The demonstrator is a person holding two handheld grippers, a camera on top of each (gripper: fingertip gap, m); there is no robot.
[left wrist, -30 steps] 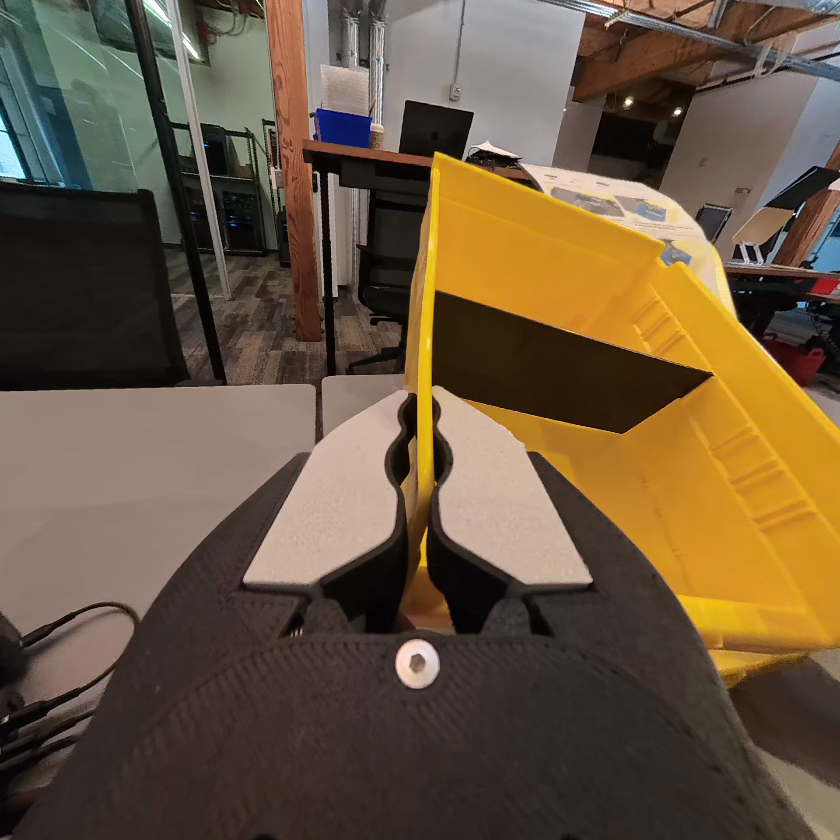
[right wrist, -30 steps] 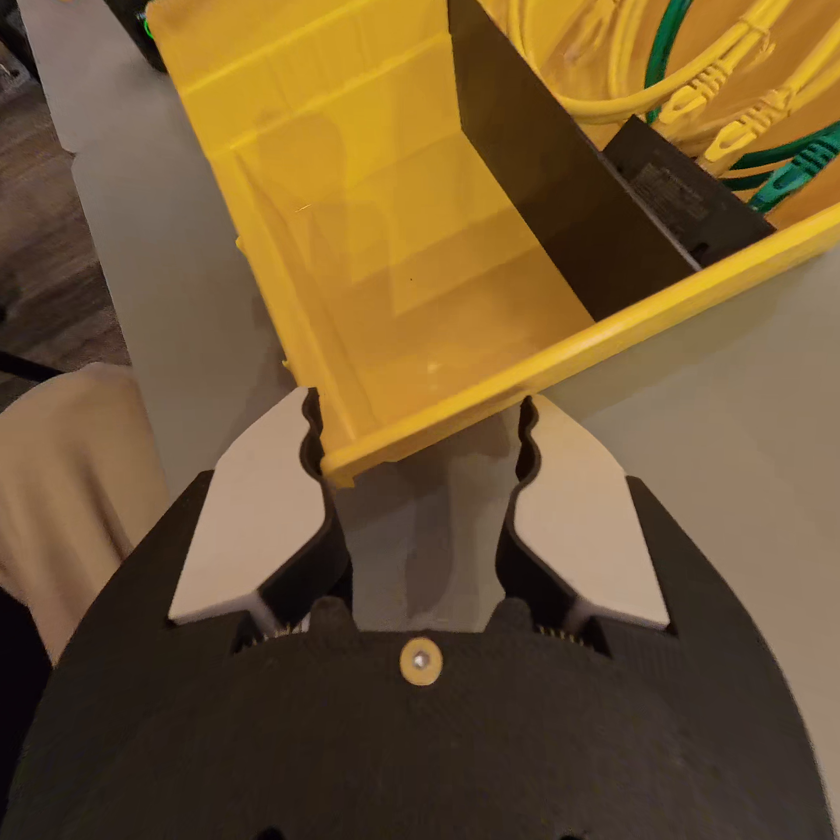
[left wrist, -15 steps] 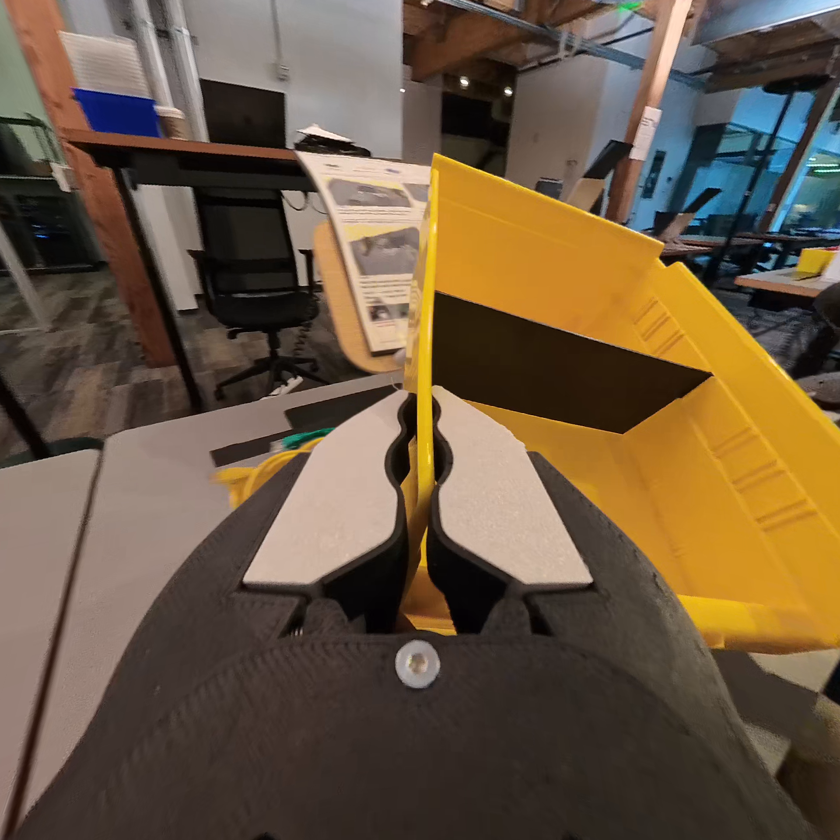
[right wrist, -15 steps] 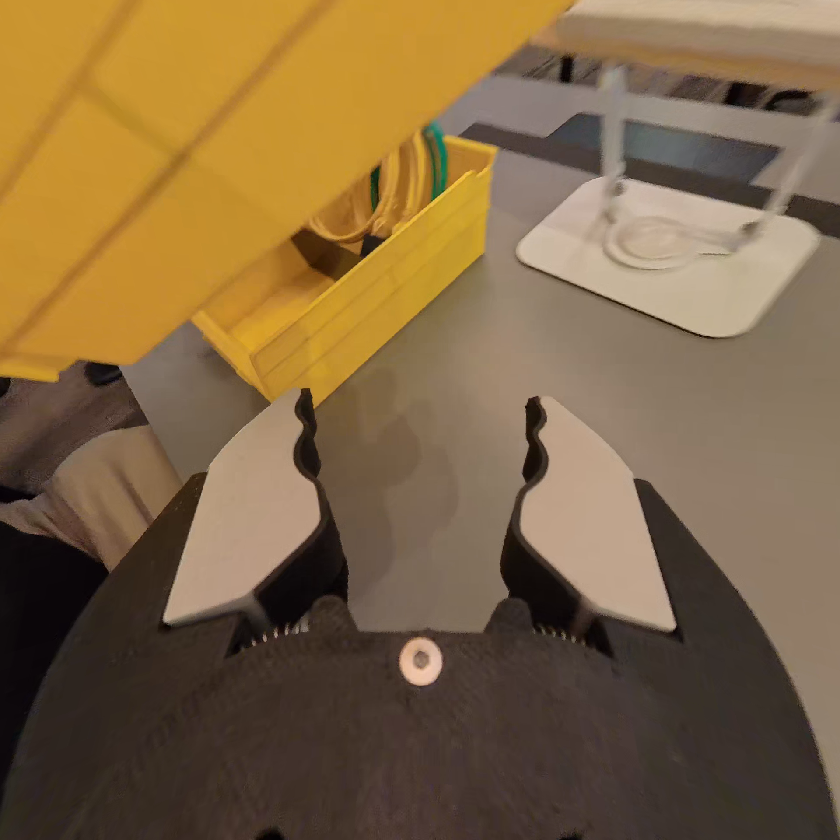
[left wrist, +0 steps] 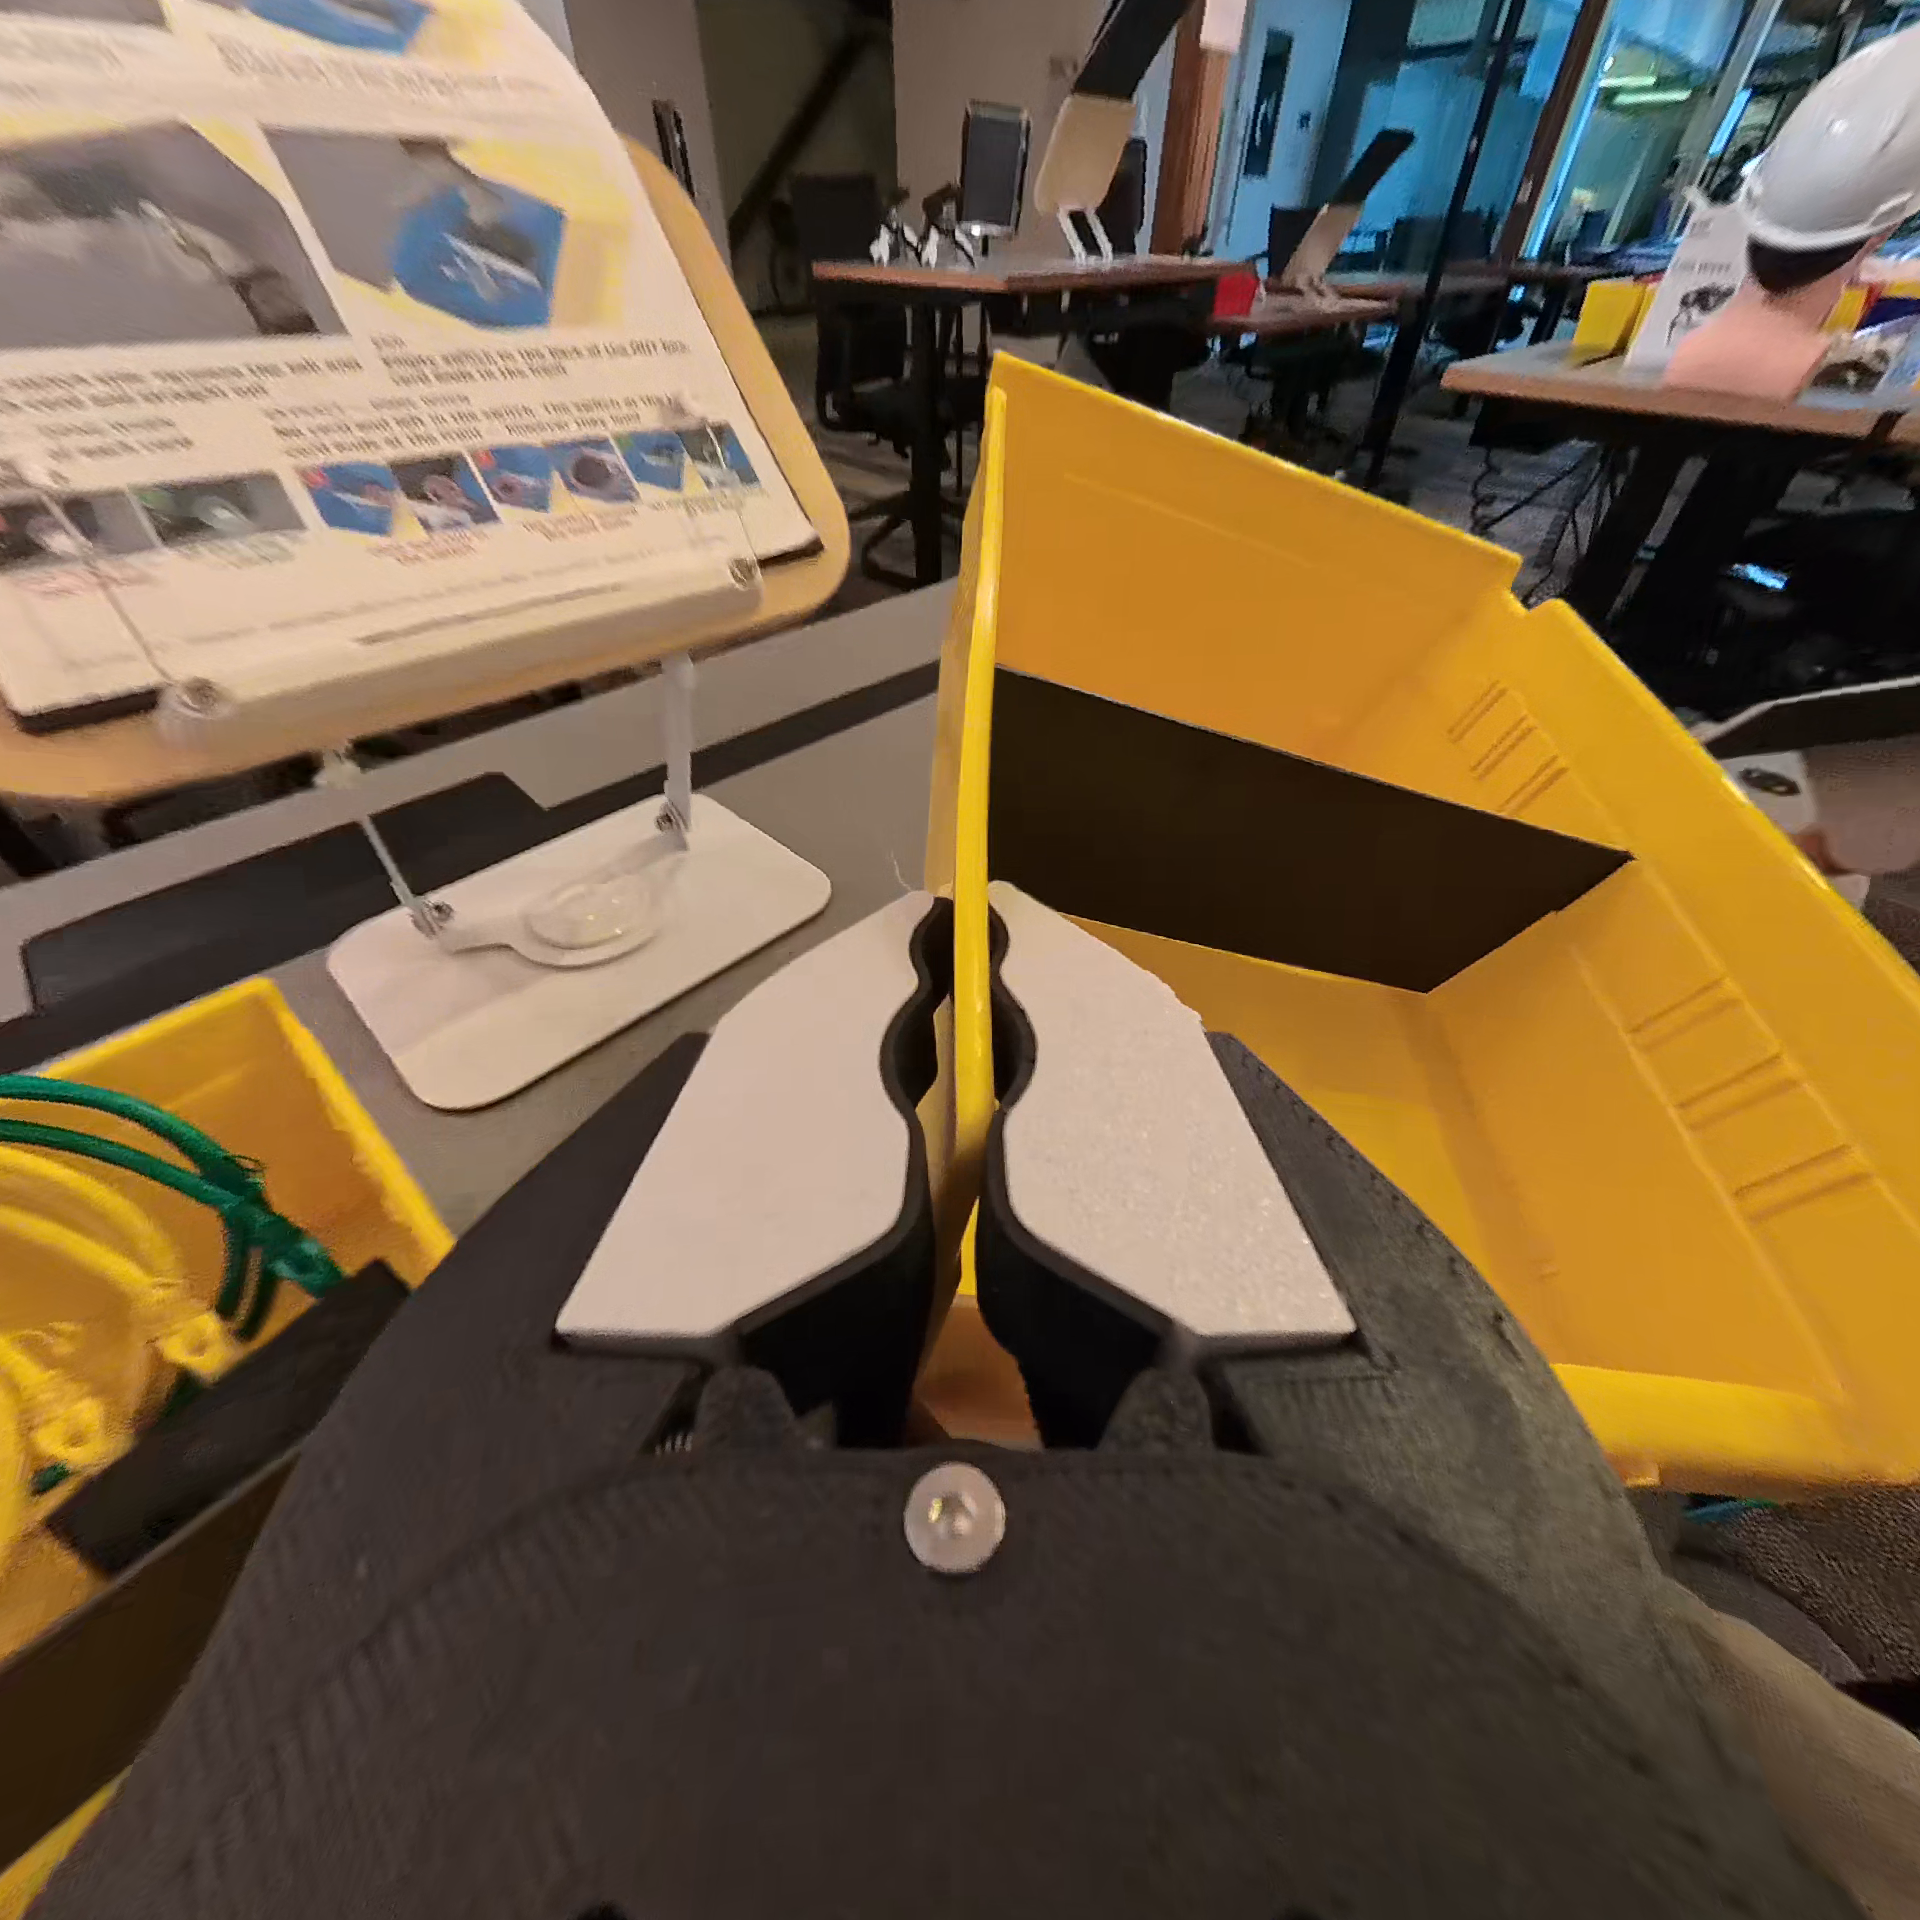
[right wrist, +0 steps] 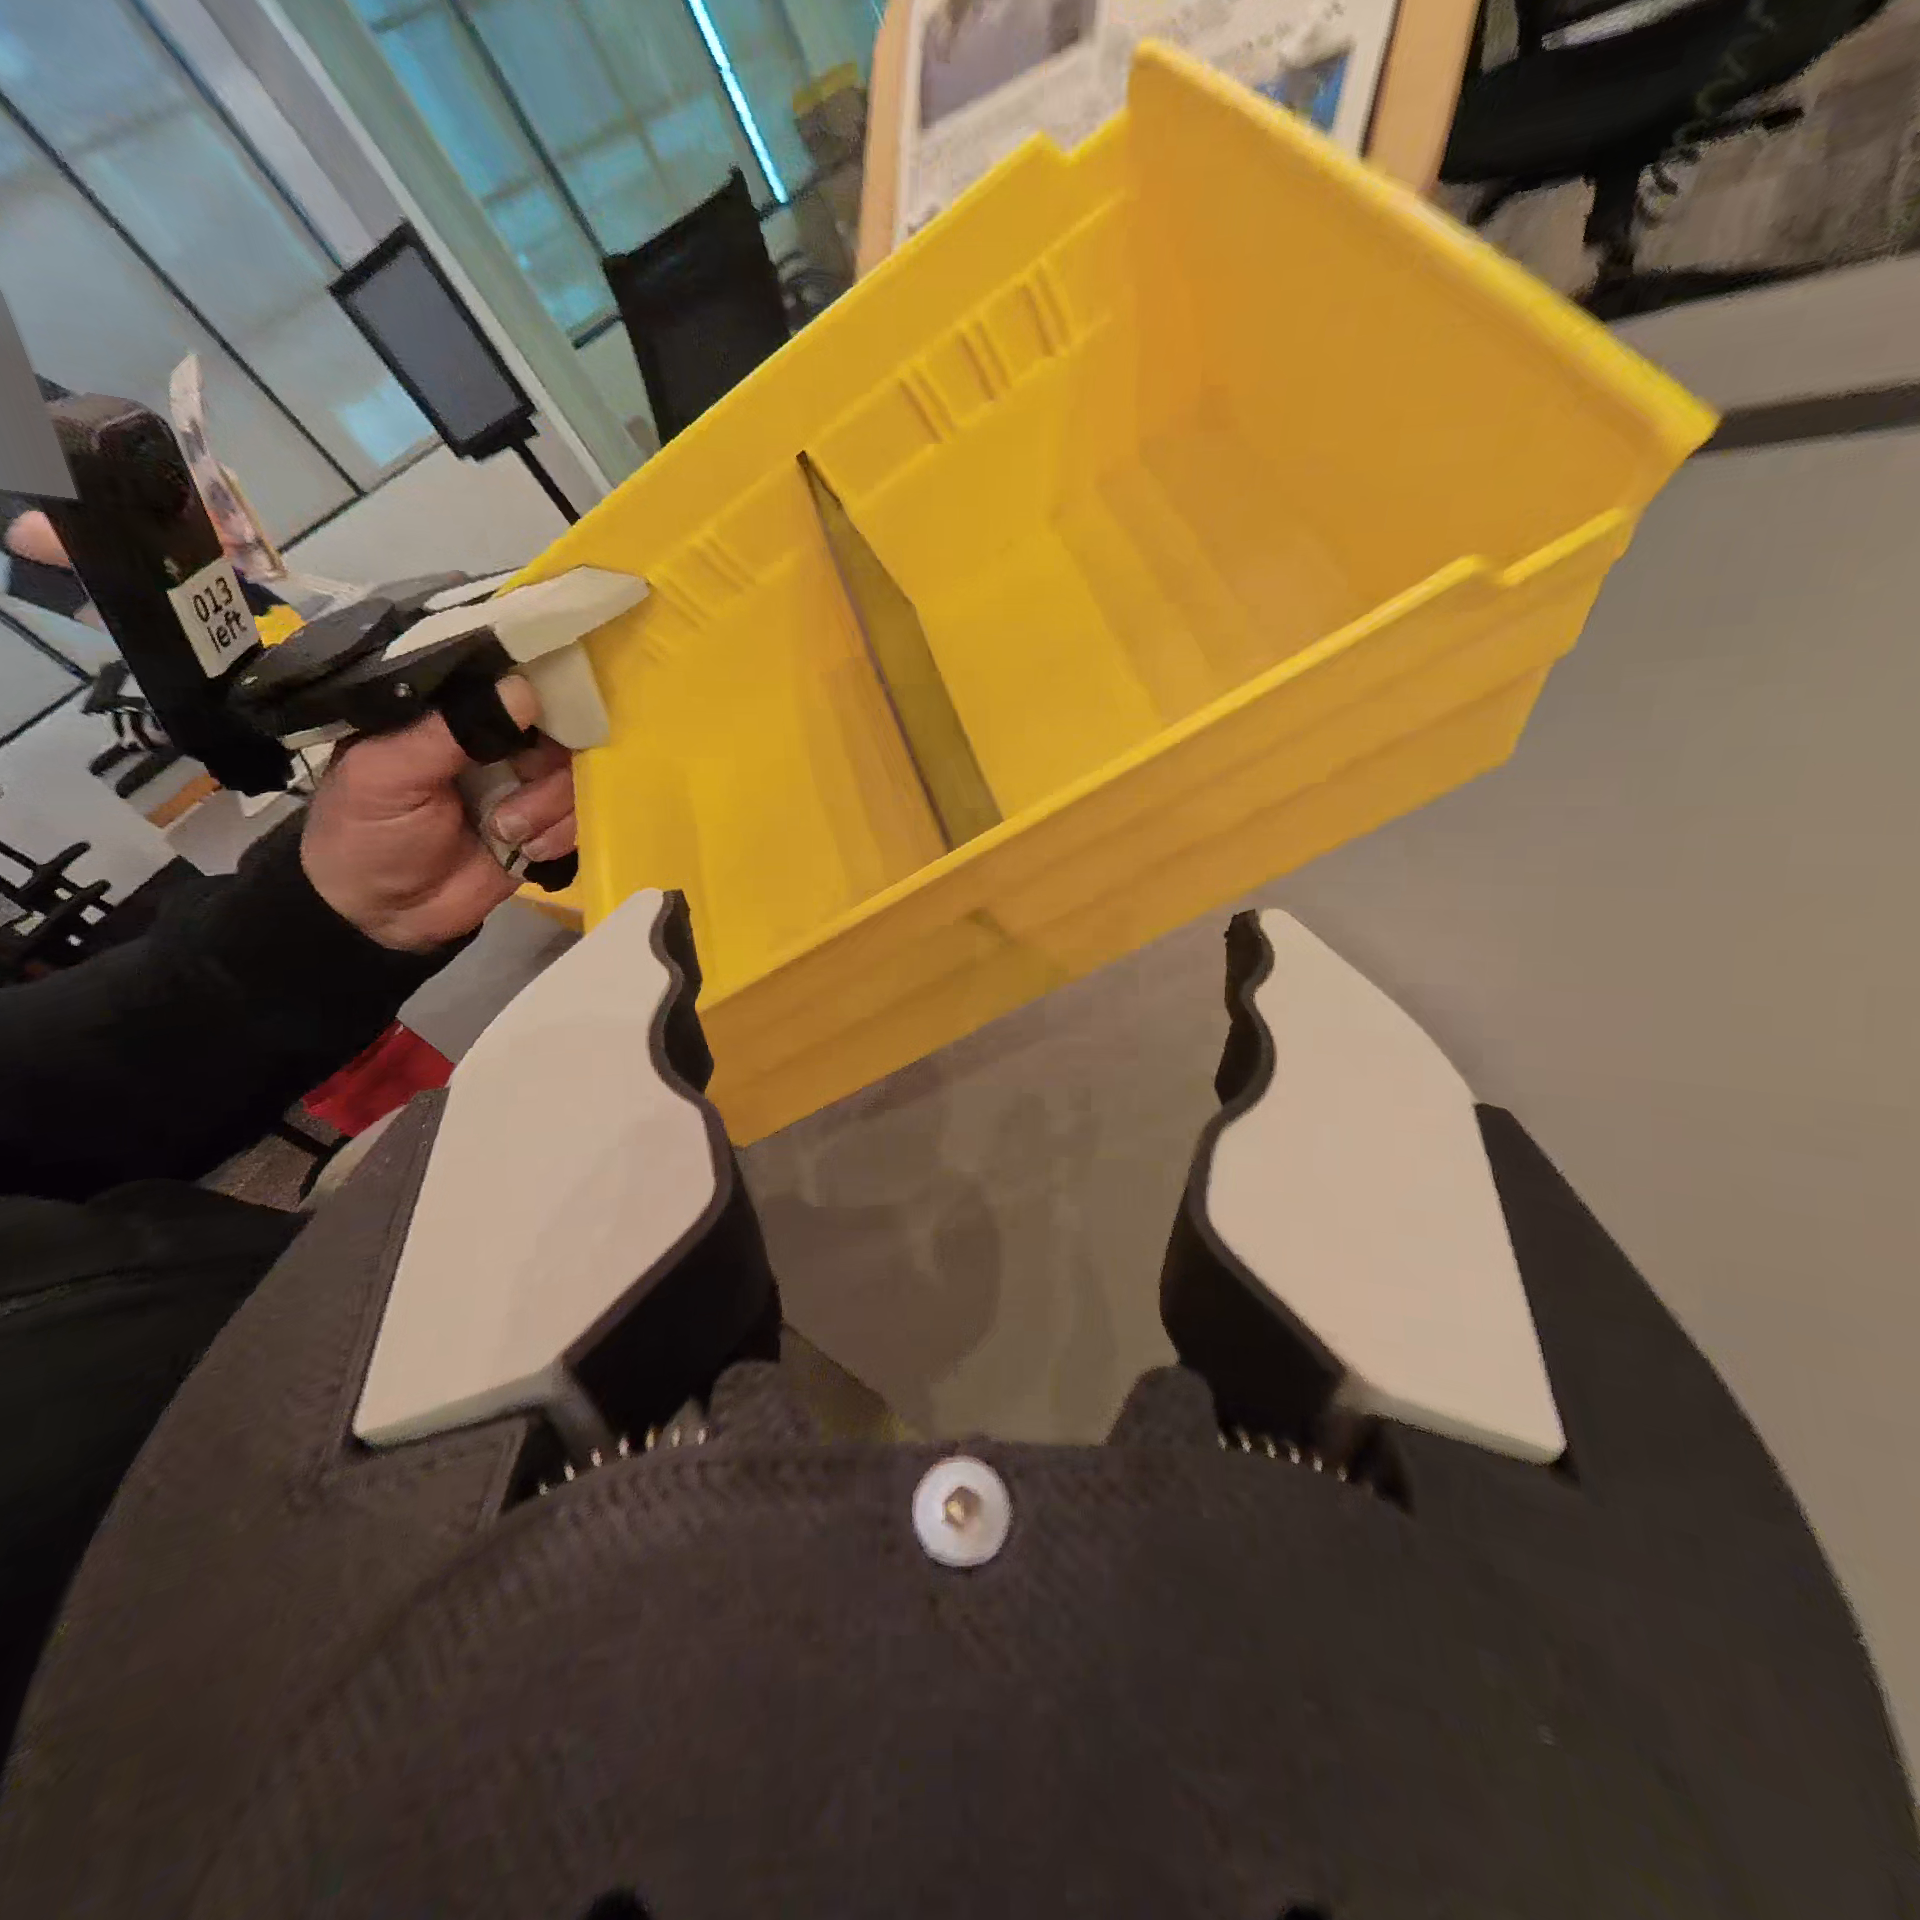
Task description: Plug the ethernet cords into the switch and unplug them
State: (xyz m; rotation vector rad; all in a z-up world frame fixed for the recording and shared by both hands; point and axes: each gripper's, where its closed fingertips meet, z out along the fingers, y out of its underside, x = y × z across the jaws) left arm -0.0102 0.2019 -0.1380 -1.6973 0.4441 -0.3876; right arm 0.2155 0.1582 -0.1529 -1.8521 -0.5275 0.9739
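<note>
My left gripper (left wrist: 964, 914) is shut on the side wall of an empty yellow bin (left wrist: 1299, 644) with a black divider (left wrist: 1247, 831) and holds it tilted in the air. The right wrist view shows that bin (right wrist: 1195, 540) above the grey table, with the left gripper (right wrist: 582, 644) clamped on its left rim. My right gripper (right wrist: 956, 935) is open and empty, just below the bin's near edge. A second yellow bin (left wrist: 218, 1049) at lower left holds yellow cords (left wrist: 62, 1351), green cords (left wrist: 208, 1174) and a black switch (left wrist: 208, 1392).
An instruction board (left wrist: 343, 343) on a white-based stand (left wrist: 582, 977) stands at the back of the grey table (right wrist: 1714, 831). A person's hand (right wrist: 416, 831) and dark sleeve hold the left gripper. Desks and chairs fill the room behind. About 25 cm separates my left fingertips from my right.
The left gripper has swung the held bin to the right, over toward the stand. The right gripper has turned to face the lifted bin and stays open.
</note>
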